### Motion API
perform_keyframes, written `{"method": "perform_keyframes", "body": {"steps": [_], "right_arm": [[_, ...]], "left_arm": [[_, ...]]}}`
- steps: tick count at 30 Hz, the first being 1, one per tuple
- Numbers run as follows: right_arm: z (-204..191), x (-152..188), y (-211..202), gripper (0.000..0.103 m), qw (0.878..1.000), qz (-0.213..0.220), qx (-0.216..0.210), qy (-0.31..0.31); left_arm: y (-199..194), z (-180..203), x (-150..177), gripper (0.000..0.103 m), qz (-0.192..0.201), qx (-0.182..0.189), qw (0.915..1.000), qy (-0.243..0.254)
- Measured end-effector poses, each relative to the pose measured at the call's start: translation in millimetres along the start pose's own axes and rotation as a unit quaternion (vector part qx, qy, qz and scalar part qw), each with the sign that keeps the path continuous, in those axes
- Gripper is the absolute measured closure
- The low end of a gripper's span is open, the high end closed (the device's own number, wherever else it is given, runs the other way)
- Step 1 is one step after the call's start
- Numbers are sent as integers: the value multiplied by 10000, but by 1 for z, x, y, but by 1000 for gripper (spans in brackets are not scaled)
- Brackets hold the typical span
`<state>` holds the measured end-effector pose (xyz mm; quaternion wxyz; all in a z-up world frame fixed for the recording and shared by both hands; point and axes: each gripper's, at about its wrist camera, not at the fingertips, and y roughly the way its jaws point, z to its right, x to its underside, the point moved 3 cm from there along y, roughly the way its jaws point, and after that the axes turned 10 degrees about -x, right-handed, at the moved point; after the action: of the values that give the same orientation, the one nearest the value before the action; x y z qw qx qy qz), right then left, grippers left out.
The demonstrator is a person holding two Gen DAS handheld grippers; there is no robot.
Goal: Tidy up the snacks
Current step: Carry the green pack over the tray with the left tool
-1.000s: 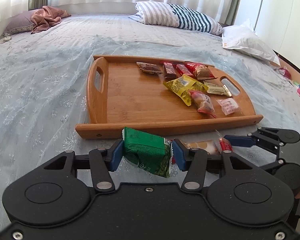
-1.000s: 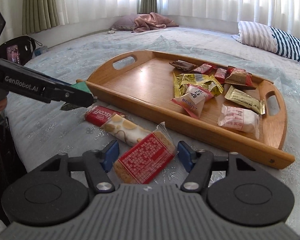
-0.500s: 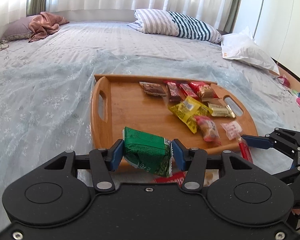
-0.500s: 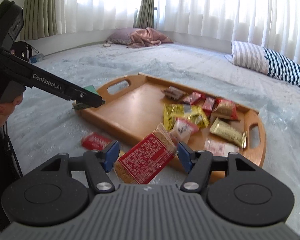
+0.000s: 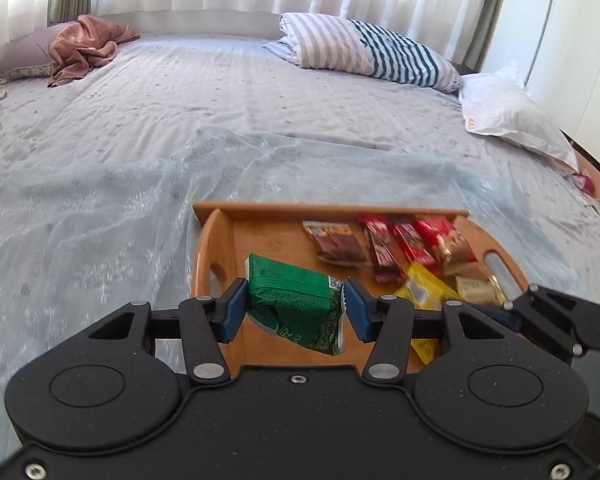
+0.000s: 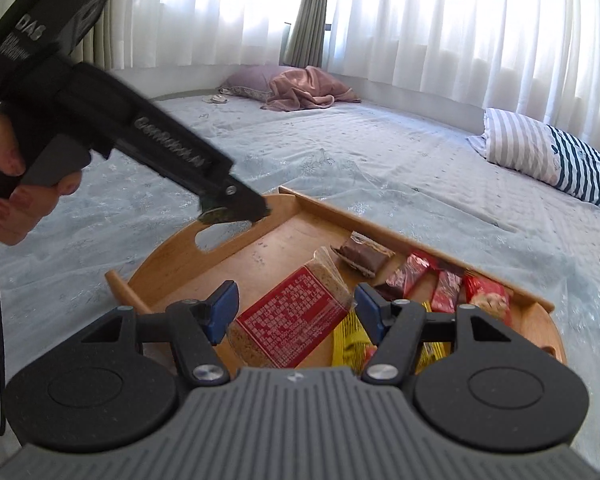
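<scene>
Bed (image 5: 180, 128) fills both views, pale blue cover, sheer curtains across the top; striped pillow (image 5: 364, 52) upper right in left view; pink cloth (image 5: 88, 46) upper left; likely a soft, uneven base, hence the rigid tray.
Wooden tray (image 5: 216, 240) lower centre; snacks lined along its far right side, near left floor bare; probably the drop zone.
Left gripper (image 5: 294, 308) pinching green packet (image 5: 292, 300) above the tray's left end; jaws pressed on both its sides.
Right gripper (image 6: 294, 312) pinching red cracker packet (image 6: 296, 316), tilted, over the tray.
</scene>
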<state>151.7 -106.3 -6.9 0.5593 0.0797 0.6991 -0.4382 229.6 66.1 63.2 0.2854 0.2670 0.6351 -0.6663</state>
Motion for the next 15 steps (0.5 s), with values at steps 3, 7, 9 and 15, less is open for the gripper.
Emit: {"method": "perform_keyframes", "body": {"steps": [3, 7, 9, 15], "right_arm": [[5, -4, 17, 37, 9999, -88, -55, 74], [13, -7, 37, 37, 9996, -203, -82, 168], [17, -8, 44, 37, 9993, -265, -101, 237], [30, -9, 64, 36, 9982, -449, -109, 391]], "left_arm": [[23, -1, -14, 54, -107, -147, 9998, -65], [54, 0, -26, 54, -281, -203, 9993, -159], [69, 0, -30, 54, -387, -232, 9988, -212], [100, 0, -33, 54, -562, -335, 9975, -279]]}}
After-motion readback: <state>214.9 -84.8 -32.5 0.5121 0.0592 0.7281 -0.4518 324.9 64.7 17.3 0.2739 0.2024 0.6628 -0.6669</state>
